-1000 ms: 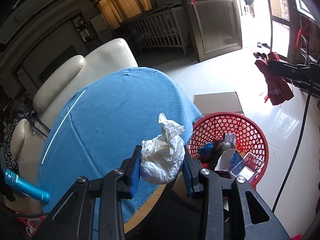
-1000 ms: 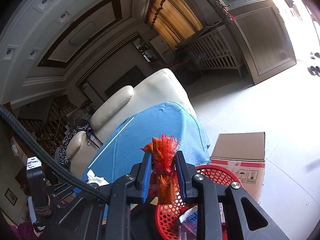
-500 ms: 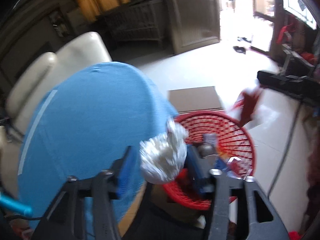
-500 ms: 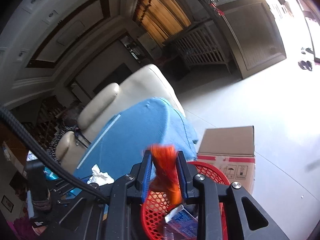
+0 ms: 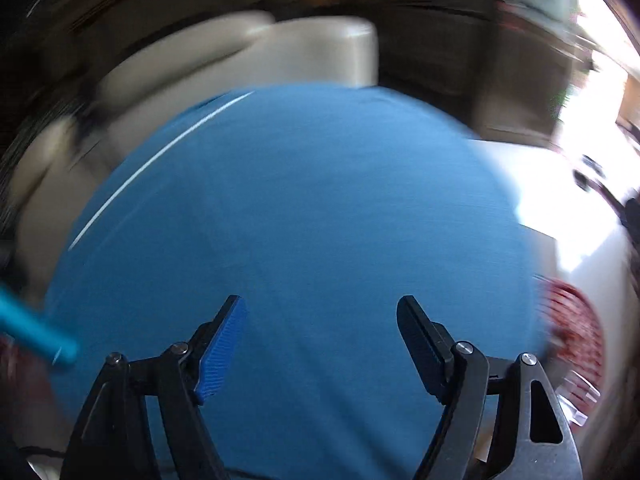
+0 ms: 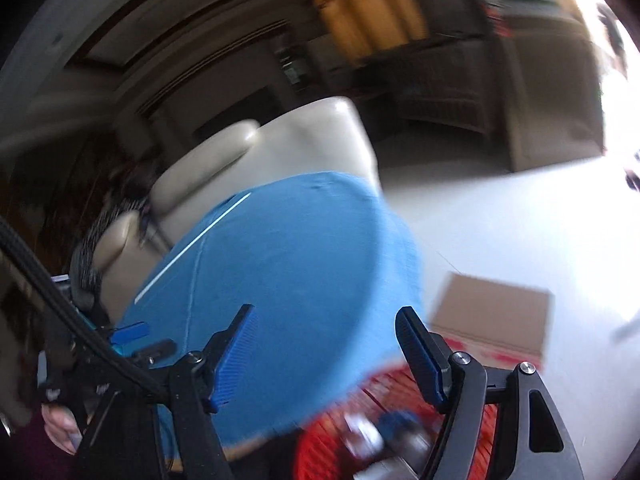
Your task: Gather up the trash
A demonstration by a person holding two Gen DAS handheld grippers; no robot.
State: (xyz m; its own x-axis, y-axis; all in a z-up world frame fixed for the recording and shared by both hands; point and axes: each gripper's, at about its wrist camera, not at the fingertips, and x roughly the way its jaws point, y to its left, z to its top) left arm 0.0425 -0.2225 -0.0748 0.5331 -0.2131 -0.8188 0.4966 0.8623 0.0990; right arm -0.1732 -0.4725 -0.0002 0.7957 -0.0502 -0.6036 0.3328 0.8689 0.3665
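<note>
Over the blue tabletop [image 5: 320,200], both hand-held grippers are spread wide and carry nothing.
Left hand-held gripper [image 5: 320,344] hangs above the cloth; right hand-held gripper [image 6: 324,344] above the red basket [image 6: 400,432].

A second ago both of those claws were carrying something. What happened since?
Both let go. The left gripper released its crumpled white tissue and the right gripper its orange wrapper; both sets of fingers now stand wide open and empty, swung back over the blue tablecloth. The red basket still sits beside the table.
</note>
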